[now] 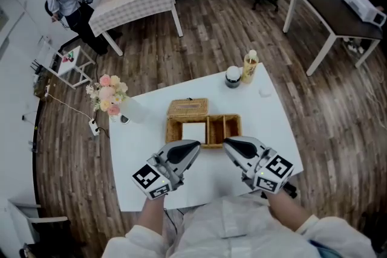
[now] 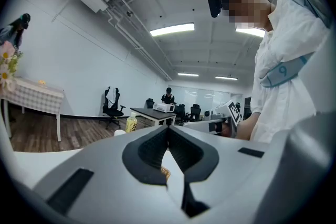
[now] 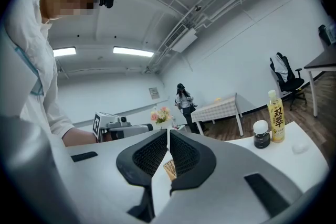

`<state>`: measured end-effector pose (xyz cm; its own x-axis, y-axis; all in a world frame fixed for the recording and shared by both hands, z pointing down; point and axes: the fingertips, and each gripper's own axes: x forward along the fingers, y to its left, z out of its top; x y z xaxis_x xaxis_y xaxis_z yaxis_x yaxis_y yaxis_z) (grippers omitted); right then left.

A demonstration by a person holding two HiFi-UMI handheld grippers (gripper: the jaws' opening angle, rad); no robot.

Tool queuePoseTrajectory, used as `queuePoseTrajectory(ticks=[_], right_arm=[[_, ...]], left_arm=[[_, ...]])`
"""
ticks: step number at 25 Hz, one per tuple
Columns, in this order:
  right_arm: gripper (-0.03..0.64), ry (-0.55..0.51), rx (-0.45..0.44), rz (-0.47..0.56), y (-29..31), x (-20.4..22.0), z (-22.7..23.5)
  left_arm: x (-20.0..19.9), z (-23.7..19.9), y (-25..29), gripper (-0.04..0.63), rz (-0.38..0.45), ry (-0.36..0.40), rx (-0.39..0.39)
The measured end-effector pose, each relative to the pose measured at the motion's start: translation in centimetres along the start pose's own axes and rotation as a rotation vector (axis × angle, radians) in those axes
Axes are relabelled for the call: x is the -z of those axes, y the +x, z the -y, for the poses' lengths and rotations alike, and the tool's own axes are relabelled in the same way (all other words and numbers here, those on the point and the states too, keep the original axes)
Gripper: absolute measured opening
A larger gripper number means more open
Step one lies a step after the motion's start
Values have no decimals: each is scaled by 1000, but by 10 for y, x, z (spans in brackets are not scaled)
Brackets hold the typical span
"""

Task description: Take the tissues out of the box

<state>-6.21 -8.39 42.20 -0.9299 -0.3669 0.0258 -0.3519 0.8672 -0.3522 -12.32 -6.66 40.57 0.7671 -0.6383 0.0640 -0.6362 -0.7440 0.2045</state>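
Grippers hover with jaws pressed together on nothing: left gripper, right gripper. Wicker tissue box stands at twelve o'clock, behind the wicker tray. I would open one gripper, steady the box with the other, then pinch a tissue gently.

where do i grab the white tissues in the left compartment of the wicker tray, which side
Probably come straight down from above and pinch the top layer near its middle: the white tissues lie flat in the wicker tray, whose walls close off every side. The left gripper sits nearest, but its jaws are shut, so open them first.
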Motion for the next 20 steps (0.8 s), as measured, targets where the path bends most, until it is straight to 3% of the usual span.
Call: queuePoseTrajectory(ticks=[5, 9, 12, 16, 20], right_arm=[[37, 4, -9, -11, 3, 7, 3], [37, 10, -9, -10, 3, 6, 9], [37, 16, 0, -17, 2, 9, 14], [37, 16, 2, -31, 4, 11, 17], [37, 21, 2, -42, 5, 13, 20]], left_arm=[[3, -12, 4, 6, -24, 3, 1], [4, -28, 7, 60, -68, 25, -12], [14, -36, 10, 110, -155, 83, 9], [32, -52, 14, 228, -257, 130, 39], [48, -65, 16, 261, -355, 172, 67]])
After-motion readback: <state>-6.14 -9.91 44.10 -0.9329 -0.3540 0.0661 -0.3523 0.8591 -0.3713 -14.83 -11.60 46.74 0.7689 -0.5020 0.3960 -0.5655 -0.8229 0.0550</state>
